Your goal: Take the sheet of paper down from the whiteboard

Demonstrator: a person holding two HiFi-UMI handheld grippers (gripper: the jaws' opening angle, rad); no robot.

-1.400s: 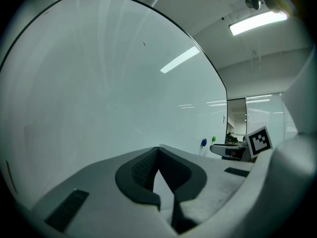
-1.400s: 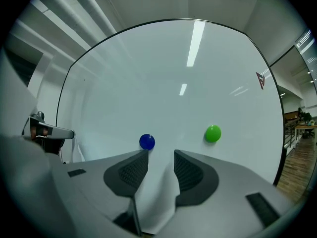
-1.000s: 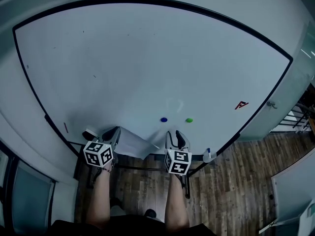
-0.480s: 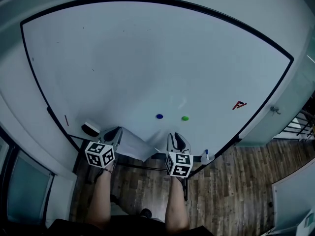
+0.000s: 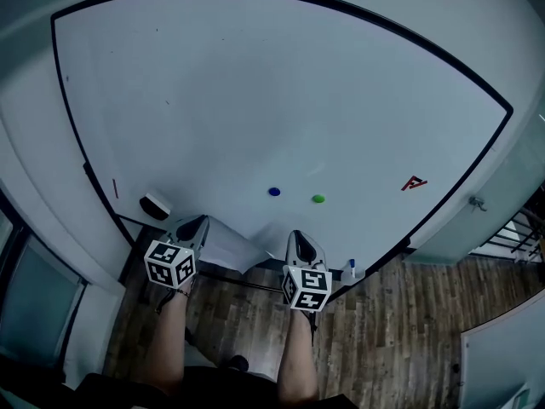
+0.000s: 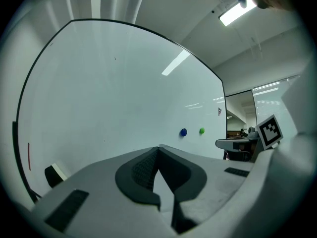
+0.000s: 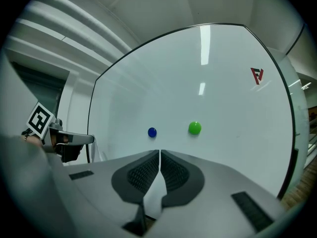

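The white sheet of paper (image 5: 232,247) hangs off the whiteboard (image 5: 255,100) at its bottom edge, stretched between my two grippers. My left gripper (image 5: 194,227) is shut on the sheet's left edge; the paper (image 6: 162,185) shows in the slit behind its touching pads (image 6: 143,167). My right gripper (image 5: 303,244) is closing on the sheet's right edge, and a strip of paper (image 7: 154,192) runs between its nearly touching pads (image 7: 146,172). A blue magnet (image 5: 273,192) and a green magnet (image 5: 318,199) stick to the board just above the sheet.
An eraser (image 5: 155,204) and a short red mark (image 5: 114,187) are at the board's lower left. A red logo (image 5: 415,182) sits at the right. A small marker (image 5: 352,268) stands on the board's tray right of my right gripper. Wooden floor (image 5: 400,331) lies below.
The right gripper's jaws have gone from wide open to nearly closed on the sheet's right edge. Both grippers have shifted slightly sideways along the board's lower edge.
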